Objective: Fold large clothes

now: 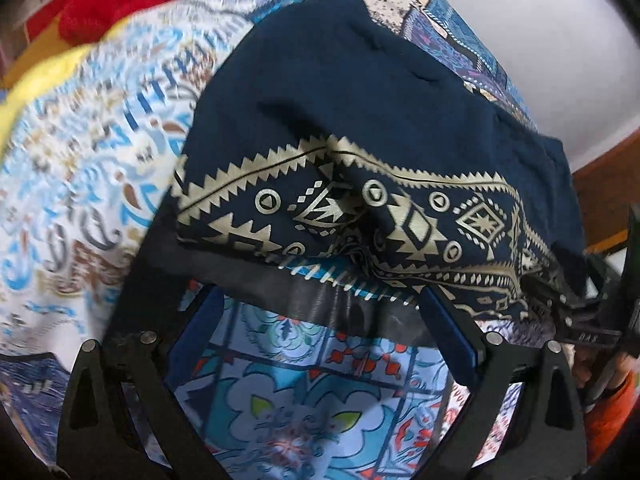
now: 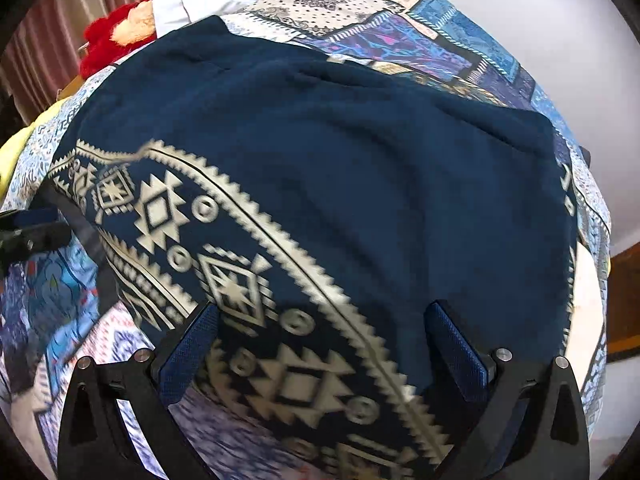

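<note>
the left claw [image 1: 320, 320] stands wide open with nothing between its blue pads [image 1: 448, 332]; its tips sit just under the lifted hem of a navy garment [image 1: 360, 100], over a patterned bedspread [image 1: 304, 408] with blue and red floral tiles. the right claw [image 2: 320, 332] is also spread wide, its pads on either side of the garment's cream geometric border [image 2: 248, 280], and the cloth passes between them; whether the fingers touch the fabric cannot be told, but they are not closed on it. the navy garment lies across the bed, its plain dark body reaching away from both claws, wrinkled, with the printed band [image 1: 400, 212] along the near edge. in the left view the band's right end hangs over the other black tool [image 1: 592, 320], beside a bit of orange sleeve [image 1: 612, 412]. beyond the garment the bedspread shows patchwork squares [image 2: 420, 40]. at the far left sit a red plush toy [image 2: 108, 44] and a pale folded cloth [image 2: 208, 0], with a white wall [image 2: 520, 0] behind.
</note>
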`<state>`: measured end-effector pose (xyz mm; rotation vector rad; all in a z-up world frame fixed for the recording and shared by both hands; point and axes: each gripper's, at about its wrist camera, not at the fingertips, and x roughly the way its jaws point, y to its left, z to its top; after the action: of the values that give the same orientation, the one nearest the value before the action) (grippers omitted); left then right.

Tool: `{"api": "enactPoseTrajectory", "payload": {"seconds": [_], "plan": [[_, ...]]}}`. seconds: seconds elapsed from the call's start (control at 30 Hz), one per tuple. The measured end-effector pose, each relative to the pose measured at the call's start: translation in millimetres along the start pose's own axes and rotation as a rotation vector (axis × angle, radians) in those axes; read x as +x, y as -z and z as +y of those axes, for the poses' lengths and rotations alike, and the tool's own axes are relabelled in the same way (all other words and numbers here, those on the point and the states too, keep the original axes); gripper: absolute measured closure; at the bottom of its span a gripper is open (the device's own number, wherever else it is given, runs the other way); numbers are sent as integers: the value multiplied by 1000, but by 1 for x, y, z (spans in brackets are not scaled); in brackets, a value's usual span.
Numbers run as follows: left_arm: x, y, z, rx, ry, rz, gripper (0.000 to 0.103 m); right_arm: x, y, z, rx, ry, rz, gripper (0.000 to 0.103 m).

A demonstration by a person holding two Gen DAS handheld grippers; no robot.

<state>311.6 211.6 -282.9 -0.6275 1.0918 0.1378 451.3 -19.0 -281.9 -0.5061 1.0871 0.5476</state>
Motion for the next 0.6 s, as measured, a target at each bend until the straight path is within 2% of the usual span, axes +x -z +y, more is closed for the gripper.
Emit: {"api": "enactPoseTrajectory", "payload": {"seconds": [0.1,0.37,0.53,0.57,0.6], "plan": [[4,-4,8,-79,92,9,4,-3,6,-12,17,-42,-10,0],[30,-26,13,-214,238,7,4,-8,13,-21,34,-46,-31,0],[45,-47,7,-266,268,-37,4,-8,15,-32,50,-61,-41,0],[47,-51,6,-270,267,-46,5,-8,17,-34,53,-64,-44,0],[49,-55,4,-275,255,-60,11,-8,17,-36,57,-66,-44,0]]}}
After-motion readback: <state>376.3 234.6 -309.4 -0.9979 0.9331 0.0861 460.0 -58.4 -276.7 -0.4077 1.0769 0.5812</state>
